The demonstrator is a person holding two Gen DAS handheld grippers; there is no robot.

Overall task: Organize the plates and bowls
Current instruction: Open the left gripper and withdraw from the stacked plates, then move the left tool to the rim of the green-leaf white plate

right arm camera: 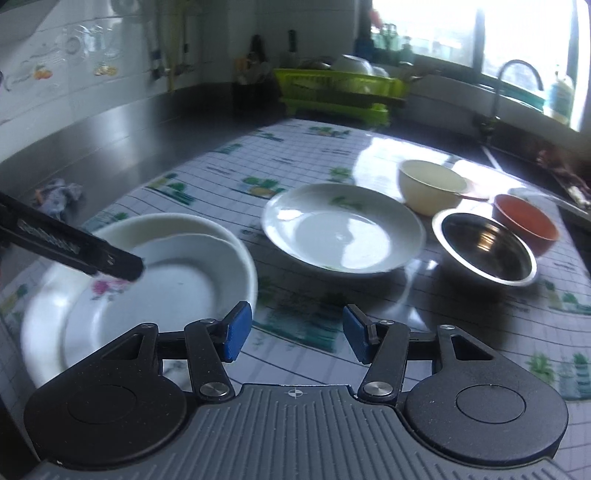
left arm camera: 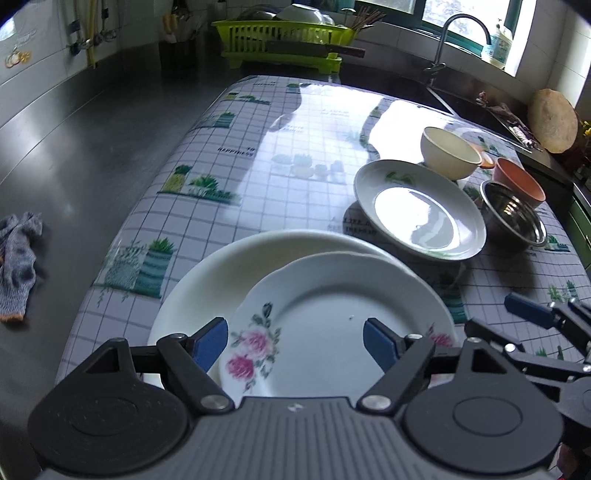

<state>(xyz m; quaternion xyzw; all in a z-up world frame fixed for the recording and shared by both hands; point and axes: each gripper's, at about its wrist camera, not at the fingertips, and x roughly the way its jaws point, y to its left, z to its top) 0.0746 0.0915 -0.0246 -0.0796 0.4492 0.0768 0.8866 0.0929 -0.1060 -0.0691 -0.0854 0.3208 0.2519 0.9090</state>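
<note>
A rose-patterned plate [left arm camera: 332, 321] lies in a larger white plate [left arm camera: 221, 269] at the near edge of the patterned mat. My left gripper [left arm camera: 295, 343] is open just above the rose plate, holding nothing. Further right sit a white deep plate [left arm camera: 417, 210], a cream bowl [left arm camera: 448, 151], a steel bowl [left arm camera: 513, 218] and an orange bowl [left arm camera: 519, 181]. My right gripper [right arm camera: 295, 332] is open and empty above the mat, right of the stacked plates [right arm camera: 147, 273]. The deep plate [right arm camera: 343, 229], cream bowl [right arm camera: 430, 184], steel bowl [right arm camera: 484, 247] and orange bowl [right arm camera: 524, 218] lie ahead of it.
A green dish rack [left arm camera: 284, 40] with dishes stands at the back. A sink with a tap [left arm camera: 454, 33] is at the back right. A grey glove [left arm camera: 18, 254] lies on the steel counter at left. A round board [left arm camera: 552, 120] leans at far right.
</note>
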